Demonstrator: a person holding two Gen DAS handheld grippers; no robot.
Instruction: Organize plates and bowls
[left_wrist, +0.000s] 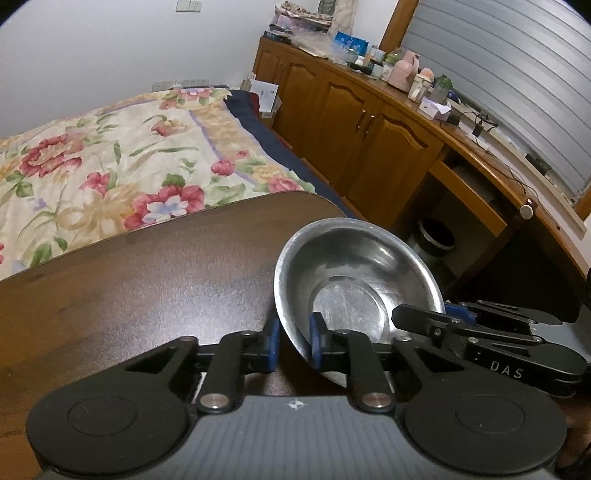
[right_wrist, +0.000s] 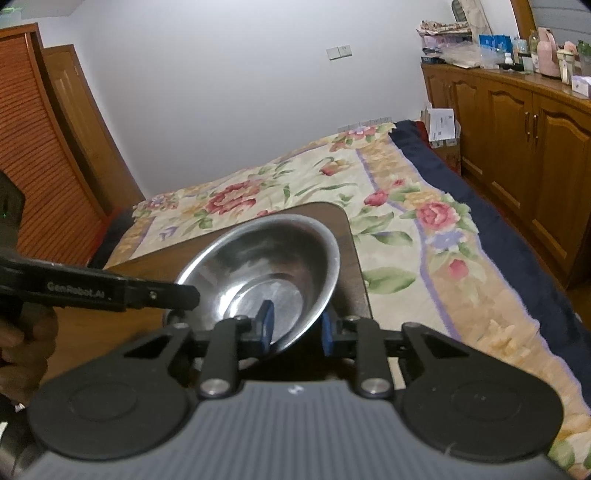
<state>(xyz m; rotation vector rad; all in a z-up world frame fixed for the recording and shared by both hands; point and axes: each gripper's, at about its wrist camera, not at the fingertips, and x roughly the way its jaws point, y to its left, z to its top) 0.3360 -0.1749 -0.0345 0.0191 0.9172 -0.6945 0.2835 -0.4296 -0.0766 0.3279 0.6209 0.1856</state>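
Two grippers grasp one steel bowl (left_wrist: 354, 280) at the right edge of the brown table (left_wrist: 147, 280), tilted: the left gripper (left_wrist: 293, 345) clamps its near-left rim, the right gripper (right_wrist: 295, 328) clamps the opposite rim wall, blue pads on both sides of the metal.

We read "DAS" on the right gripper (left_wrist: 436, 325) arm in the left wrist view, and "GenRobot.AI" on the left gripper (right_wrist: 184, 295) arm in the right wrist view.
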